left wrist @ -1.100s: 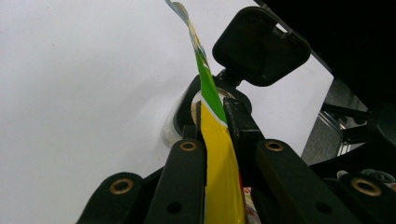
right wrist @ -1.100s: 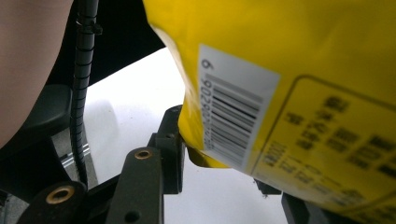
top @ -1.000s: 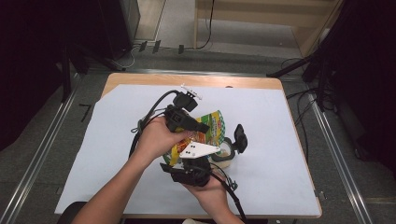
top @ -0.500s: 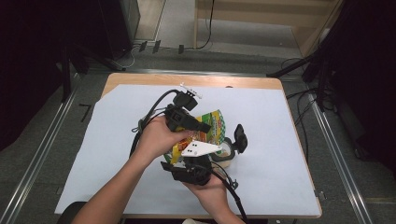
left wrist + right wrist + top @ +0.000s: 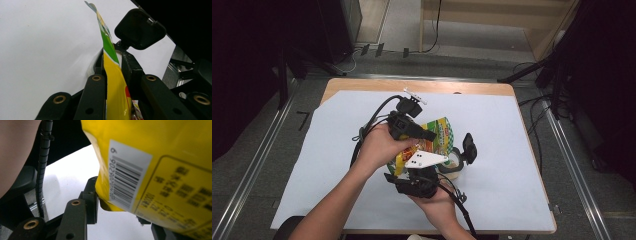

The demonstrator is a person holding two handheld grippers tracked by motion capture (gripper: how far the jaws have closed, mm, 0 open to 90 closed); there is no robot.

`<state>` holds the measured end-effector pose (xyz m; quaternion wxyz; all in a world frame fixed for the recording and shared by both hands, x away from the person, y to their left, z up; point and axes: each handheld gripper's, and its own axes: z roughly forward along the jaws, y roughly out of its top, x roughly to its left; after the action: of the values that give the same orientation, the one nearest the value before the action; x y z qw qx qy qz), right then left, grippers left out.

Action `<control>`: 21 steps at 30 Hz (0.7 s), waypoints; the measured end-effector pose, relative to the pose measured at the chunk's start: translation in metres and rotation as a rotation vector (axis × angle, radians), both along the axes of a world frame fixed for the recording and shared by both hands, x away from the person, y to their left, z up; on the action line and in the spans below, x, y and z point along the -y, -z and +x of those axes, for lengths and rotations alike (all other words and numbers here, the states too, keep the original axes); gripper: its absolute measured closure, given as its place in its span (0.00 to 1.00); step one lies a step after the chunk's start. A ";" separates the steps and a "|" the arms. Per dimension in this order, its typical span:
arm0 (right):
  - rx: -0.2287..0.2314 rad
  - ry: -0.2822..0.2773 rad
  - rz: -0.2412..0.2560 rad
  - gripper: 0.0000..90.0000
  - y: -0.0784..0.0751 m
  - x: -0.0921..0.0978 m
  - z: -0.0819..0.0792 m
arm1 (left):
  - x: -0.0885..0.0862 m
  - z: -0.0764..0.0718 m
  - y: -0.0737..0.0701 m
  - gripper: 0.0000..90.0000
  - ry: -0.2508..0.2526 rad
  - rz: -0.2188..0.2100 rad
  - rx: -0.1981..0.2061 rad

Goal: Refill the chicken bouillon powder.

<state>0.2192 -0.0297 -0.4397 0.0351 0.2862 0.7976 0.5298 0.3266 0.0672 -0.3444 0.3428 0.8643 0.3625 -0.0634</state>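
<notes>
Your left gripper (image 5: 424, 135) sits over the middle of the white sheet (image 5: 512, 150) that covers the table (image 5: 412, 86), your left hand (image 5: 379, 146) wrapped around its body. In the left gripper view its 2 jaws are clenched on the yellow-and-green snack bag (image 5: 112, 75), which runs edge-on straight up between them; the green band and the crimped top edge stand above the jaw tips.

In the high view the snack bag (image 5: 439, 134) lies just beside your left hand, on its right side, tilted, held off the sheet between the 2 grippers.

Your right gripper (image 5: 419, 172) is just below the bag, nearer your edge of the sheet, with the grey three-cornered plate (image 5: 424, 160) on top and your right hand (image 5: 437, 200) under it. In the right gripper view the bag's back face (image 5: 160, 170) with the barcode label (image 5: 127, 177) hangs right over the jaws. 1 black jaw stands at the bag's lower corner and the other is mostly hidden behind the bag, so you appear to be grasping that lower edge, though the contact itself is hard to make out.

A clear cup or tape roll (image 5: 452, 162), too blurred to name firmly, rests on the sheet just right of the bag's lower end, with a black pad (image 5: 469, 148) touching or just beside it.
</notes>
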 end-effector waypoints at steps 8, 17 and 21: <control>0.002 -0.002 -0.020 0.68 0.002 0.000 0.001 | -0.002 0.000 0.002 0.90 0.002 -0.007 0.004; 0.005 -0.003 -0.020 0.69 0.003 -0.001 0.000 | -0.003 -0.001 0.002 0.91 -0.007 -0.019 0.003; 0.005 -0.005 -0.020 0.69 0.003 0.000 0.001 | -0.003 0.000 0.003 0.91 -0.004 -0.011 0.004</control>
<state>0.2202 -0.0293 -0.4424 0.0389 0.2826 0.8034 0.5227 0.3264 0.0700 -0.3475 0.3482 0.8618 0.3634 -0.0629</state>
